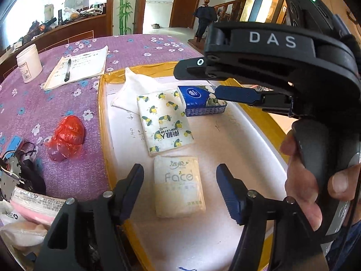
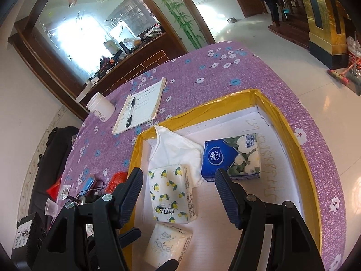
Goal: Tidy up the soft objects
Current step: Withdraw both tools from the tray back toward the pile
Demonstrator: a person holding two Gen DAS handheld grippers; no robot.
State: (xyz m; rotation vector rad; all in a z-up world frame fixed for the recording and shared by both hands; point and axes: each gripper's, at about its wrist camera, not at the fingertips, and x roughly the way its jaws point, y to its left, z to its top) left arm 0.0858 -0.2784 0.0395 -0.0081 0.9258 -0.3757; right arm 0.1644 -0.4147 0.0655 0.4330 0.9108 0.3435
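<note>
My left tool [image 1: 179, 186] is spread wide, straddling the Face tissue pack [image 1: 179, 186] flat in the yellow-edged tray [image 1: 102, 113]; lower squarely, pinch its long sides. My right tool [image 2: 178, 195] gapes empty above the lemon-print pack [image 2: 172, 195]. Beyond: white cloth [image 2: 178, 146], blue Vinda pack [image 2: 232, 155].

A lived-in home: a floral purple tablecloth [image 2: 259, 72], a wooden staircase [image 1: 227, 6] at one o'clock, a broom [image 2: 343, 72] at two o'clock.
</note>
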